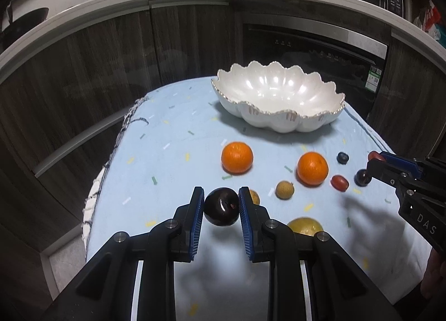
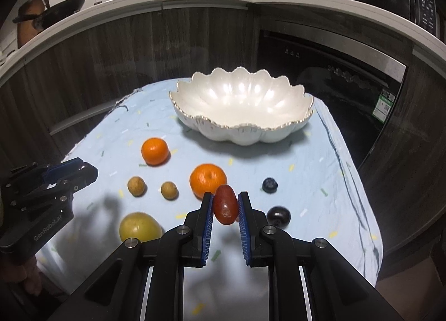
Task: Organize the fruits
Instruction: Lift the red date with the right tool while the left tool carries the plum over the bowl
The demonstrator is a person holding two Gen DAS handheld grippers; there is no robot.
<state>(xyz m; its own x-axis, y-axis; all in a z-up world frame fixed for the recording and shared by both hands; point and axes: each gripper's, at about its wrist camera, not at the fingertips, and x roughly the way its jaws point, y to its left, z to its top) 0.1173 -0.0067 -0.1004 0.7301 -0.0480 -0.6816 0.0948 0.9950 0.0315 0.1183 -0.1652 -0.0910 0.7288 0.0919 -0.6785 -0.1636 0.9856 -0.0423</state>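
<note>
Straight ahead of both my grippers sits the scalloped white bowl [image 2: 239, 114] — empty, beyond the oranges. My left gripper [image 1: 221, 206] clamps a dark plum [image 1: 221, 206]; my right gripper [image 2: 225, 206] grips a red grape tomato [image 2: 225, 205], upright — the right looks nearer the bowl.

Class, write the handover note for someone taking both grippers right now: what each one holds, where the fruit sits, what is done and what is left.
Left hand-held gripper: shut on a dark plum, lifted above the cloth.
Right hand-held gripper: shut on a red grape tomato, also lifted.
White bowl: at the far end of the table, nothing in it yet.
On the blue cloth: two oranges, two small brown fruits, a yellow fruit, a blueberry, a dark cherry, and another red tomato.
Done: two fruits picked up.
Left: probably drop both into the bowl, then collect the rest.
</note>
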